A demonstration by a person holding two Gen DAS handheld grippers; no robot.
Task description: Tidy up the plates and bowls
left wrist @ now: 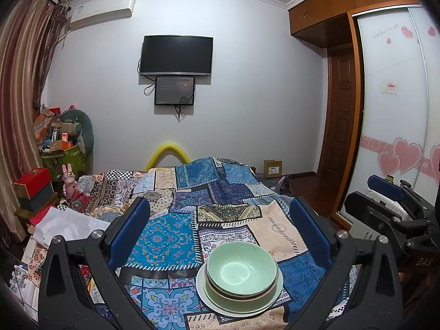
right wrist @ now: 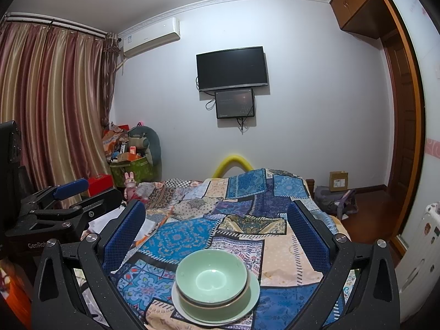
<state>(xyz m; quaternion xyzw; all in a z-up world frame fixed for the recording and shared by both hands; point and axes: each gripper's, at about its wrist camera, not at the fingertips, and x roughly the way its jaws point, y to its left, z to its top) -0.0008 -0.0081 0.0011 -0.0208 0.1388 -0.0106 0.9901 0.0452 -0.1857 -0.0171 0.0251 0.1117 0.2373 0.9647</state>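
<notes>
Already nested, the green bowls (left wrist: pixel 242 271) sit mouth-up inside one another on a pale plate (left wrist: pixel 205 291), and the whole stack rests on the patchwork bedspread (left wrist: pixel 165 236) at the near end of the bed. Being round, the stack has no long axis across the cloth; its only axis runs straight up, and every rim faces the ceiling, the top bowl sitting slightly off centre on the ones beneath. In the left wrist view the stack lies low and a little toward the right finger of the left gripper (left wrist: pixel 218 228), whose blue pads stand wide apart with nothing between them. In the right wrist view the same bowls (right wrist: pixel 211 276) and plate (right wrist: pixel 254 291) lie low and close to the midline of the right gripper (right wrist: pixel 216 228), its jaws likewise spread and empty. Both grippers hover above and just behind the stack, beside one another, each visible at the edge of the other's view. Judging by how centred the stack sits, the right one looks better lined up for a grasp on a rim, though neither seems clearly nearer. Farther off are a wall-mounted television (left wrist: pixel 176 55), striped curtains (right wrist: pixel 52 104) and a wardrobe (left wrist: pixel 390 104).
</notes>
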